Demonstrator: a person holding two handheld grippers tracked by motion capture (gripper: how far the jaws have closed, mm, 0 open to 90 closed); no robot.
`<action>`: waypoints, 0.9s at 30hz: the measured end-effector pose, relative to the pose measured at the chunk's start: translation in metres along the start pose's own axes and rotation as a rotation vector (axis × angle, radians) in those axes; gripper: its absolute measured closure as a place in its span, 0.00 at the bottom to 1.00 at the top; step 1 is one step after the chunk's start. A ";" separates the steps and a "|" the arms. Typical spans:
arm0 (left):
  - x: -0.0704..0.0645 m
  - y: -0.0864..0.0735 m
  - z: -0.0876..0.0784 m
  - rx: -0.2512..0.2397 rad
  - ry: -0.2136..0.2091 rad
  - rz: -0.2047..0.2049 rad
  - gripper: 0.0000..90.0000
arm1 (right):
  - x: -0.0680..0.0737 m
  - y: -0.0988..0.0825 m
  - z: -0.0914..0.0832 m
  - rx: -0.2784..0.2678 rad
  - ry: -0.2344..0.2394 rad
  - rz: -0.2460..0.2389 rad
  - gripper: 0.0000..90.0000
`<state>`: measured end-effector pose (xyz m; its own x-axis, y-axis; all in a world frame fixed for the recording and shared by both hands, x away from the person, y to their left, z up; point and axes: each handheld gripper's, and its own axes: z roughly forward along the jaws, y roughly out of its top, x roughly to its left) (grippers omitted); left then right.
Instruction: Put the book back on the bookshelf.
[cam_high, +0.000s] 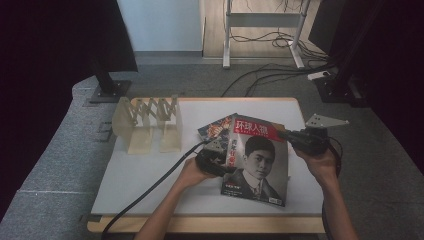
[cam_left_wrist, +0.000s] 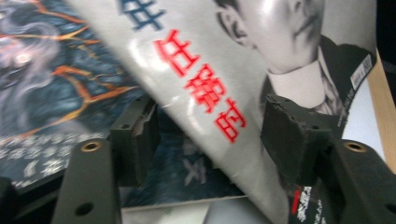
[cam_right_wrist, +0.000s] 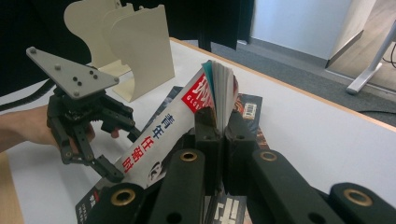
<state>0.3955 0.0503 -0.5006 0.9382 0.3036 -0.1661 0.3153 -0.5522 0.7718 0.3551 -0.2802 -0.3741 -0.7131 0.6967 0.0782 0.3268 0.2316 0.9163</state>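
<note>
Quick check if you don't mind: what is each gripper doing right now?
Left gripper: open, jaws astride the spine edge of the portrait magazine, pads not yet pressing.
Right gripper: shut on the portrait magazine's top edge, lifting it off the dark magazine.

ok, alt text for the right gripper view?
The right tool clamps the top edge of a glossy portrait-cover magazine, lifting it off the white table. The left tool straddles its spine edge; cream bookends stand behind.
</note>
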 end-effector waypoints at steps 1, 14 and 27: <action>-0.001 0.000 0.000 -0.001 -0.009 0.001 0.46 | 0.000 0.000 0.000 -0.002 0.002 -0.003 0.95; -0.007 0.005 -0.014 -0.023 -0.010 0.017 0.76 | 0.002 0.001 -0.002 0.000 -0.001 -0.008 0.95; -0.012 0.015 -0.038 -0.084 -0.002 0.016 0.89 | 0.003 0.014 -0.009 -0.037 -0.023 -0.025 0.95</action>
<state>0.3839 0.0682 -0.4640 0.9433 0.2936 -0.1550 0.2876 -0.4896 0.8231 0.3514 -0.2809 -0.3575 -0.7062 0.7065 0.0461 0.2856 0.2247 0.9317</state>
